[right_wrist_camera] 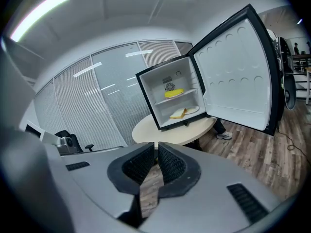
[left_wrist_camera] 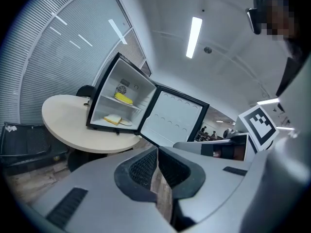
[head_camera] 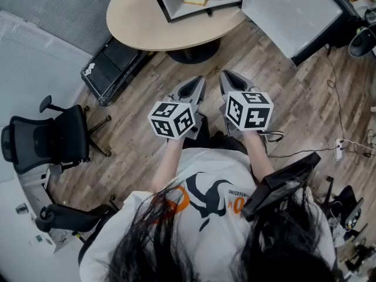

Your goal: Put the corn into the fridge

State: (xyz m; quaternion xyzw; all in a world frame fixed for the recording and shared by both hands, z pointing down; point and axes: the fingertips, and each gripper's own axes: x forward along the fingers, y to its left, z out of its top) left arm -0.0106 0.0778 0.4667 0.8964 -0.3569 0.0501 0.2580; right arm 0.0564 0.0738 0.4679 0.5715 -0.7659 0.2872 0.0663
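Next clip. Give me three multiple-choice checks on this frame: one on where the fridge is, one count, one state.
1. The mini fridge stands on: A a kitchen counter; B the round table; C a metal cart.
2. How many of its levels hold food? A none; B one; C two.
3. The fridge door is: A shut; B open; C taken off.

Key:
1. B, its base rests on the tabletop.
2. C, the corn lies on the upper shelf and a bread slice on the bottom level.
3. B, it is swung wide on its hinges, so the inside shows.
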